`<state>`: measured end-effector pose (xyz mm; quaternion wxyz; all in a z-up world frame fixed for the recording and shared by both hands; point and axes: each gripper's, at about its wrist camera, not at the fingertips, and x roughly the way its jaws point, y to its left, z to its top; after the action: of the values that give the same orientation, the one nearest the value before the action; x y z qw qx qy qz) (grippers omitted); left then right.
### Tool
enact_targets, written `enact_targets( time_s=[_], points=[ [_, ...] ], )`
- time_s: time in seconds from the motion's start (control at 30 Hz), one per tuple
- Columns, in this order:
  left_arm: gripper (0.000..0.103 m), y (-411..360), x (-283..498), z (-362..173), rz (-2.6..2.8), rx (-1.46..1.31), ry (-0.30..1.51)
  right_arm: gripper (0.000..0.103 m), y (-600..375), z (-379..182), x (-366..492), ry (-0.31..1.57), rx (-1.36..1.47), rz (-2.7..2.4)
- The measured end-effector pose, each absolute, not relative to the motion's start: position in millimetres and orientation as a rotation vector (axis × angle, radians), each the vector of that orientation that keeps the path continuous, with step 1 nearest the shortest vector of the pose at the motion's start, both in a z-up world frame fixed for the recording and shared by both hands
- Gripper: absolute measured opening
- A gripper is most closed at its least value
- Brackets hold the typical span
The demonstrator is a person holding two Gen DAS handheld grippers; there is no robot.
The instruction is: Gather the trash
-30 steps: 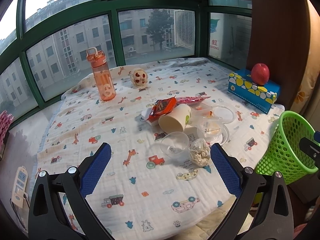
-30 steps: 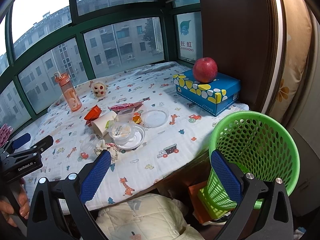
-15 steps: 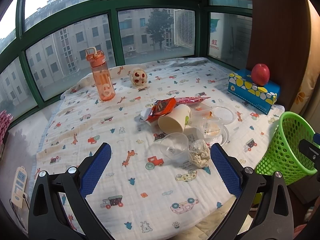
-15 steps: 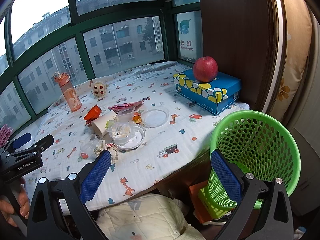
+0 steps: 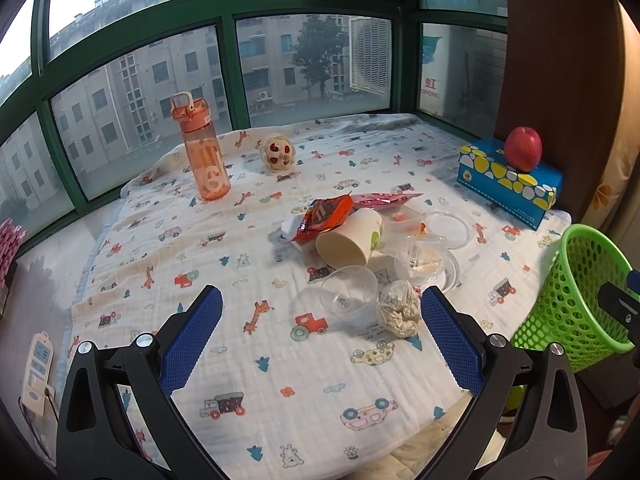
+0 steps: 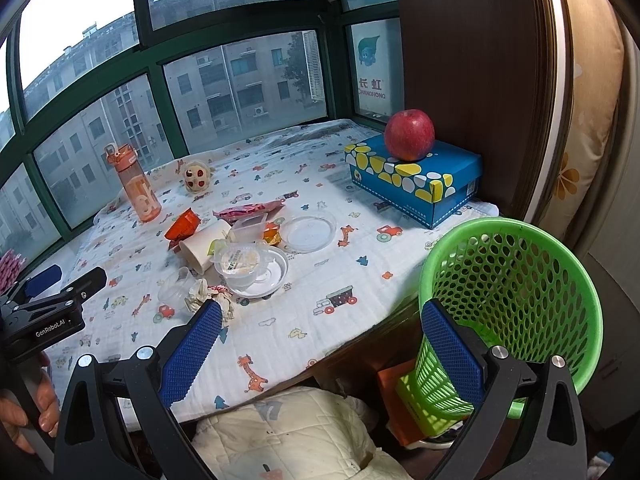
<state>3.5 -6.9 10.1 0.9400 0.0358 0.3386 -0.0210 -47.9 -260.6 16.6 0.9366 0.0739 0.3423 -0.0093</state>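
A pile of trash lies mid-table: an orange snack wrapper (image 5: 326,216), a tipped paper cup (image 5: 352,240), a clear plastic cup (image 5: 349,294), a crumpled tissue wad (image 5: 398,312), a lidded clear tub (image 5: 424,258) and a clear lid (image 6: 310,232). The pile also shows in the right wrist view, with the paper cup (image 6: 202,248) at its left. A green mesh basket (image 6: 508,292) stands off the table's right edge. My left gripper (image 5: 320,320) is open and empty, short of the pile. My right gripper (image 6: 320,328) is open and empty, by the basket.
An orange water bottle (image 5: 202,148) and a small round toy (image 5: 278,154) stand near the window. A red apple (image 6: 409,135) rests on a blue tissue box (image 6: 416,180) at the right. A padded white bundle (image 6: 288,436) lies below the table edge.
The left wrist view has drifted slightly, so the table objects sit a little lower and left. Both grippers stay open and empty.
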Motion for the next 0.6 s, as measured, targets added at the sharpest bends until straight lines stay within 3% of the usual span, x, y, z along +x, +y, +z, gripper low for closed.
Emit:
enact_targets(
  time_s=[0.6],
  points=[
    [0.098, -2.7, 12.6, 2.0, -0.043, 0.057, 0.712, 0.097, -260.0, 11.8, -41.9, 0.714, 0.158, -0.017]
  ],
)
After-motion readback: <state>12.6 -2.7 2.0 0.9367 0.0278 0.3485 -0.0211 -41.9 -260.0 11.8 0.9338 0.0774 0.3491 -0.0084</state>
